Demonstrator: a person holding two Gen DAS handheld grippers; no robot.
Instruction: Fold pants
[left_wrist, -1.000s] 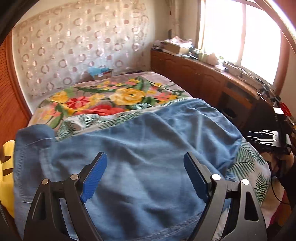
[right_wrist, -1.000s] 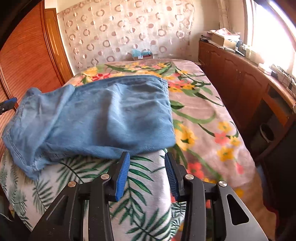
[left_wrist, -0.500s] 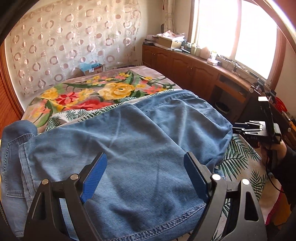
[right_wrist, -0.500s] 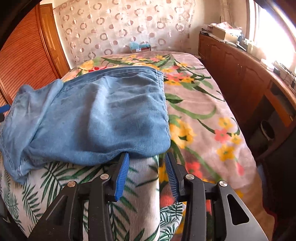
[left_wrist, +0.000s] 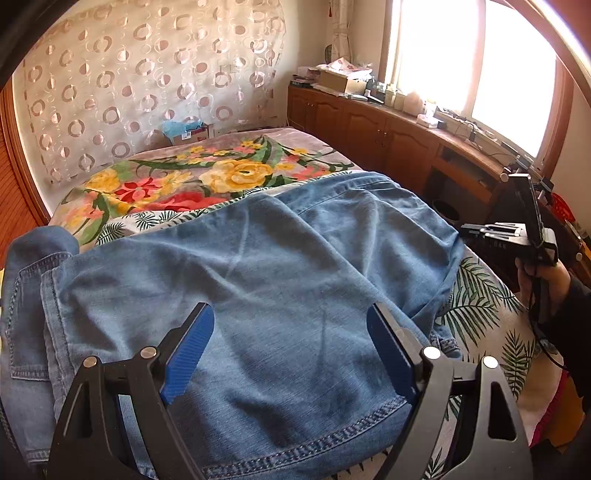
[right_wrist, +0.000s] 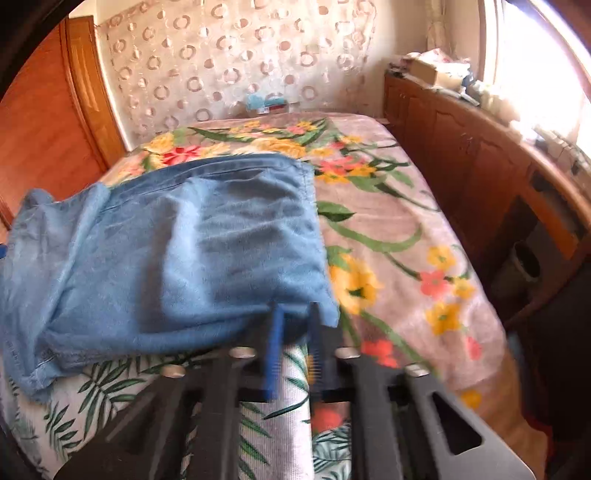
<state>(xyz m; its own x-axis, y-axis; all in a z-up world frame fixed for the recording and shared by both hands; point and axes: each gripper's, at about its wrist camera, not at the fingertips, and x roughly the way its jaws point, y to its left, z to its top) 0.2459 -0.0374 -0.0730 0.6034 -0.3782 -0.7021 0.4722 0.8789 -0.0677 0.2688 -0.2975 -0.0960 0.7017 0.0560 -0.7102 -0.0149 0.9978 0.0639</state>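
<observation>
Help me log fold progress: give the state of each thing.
pants, folded over, rumpled, lying on the bed
left claw, open above the pants
right claw, shut at the pants' near corner; hold unclear
cupboard doors, closed

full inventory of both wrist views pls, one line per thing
jeans: 1, blue denim, spread across the near end of the bed
floral blanket: 1, grey with yellow and red flowers, covering the bed
leaf-print sheet: 1, white with green fronds, under the jeans at the near edge
curtain: 1, cream with ring pattern, on the far wall
wooden cabinets: 1 row, brown, under the window, clutter on top
small box: 1, blue top, behind the bed's far end
left gripper: black, blue pads, open above the jeans
right gripper: black, blue pads, blurred, shut at the jeans' near edge
hand: 1, holding the right gripper's handle
</observation>
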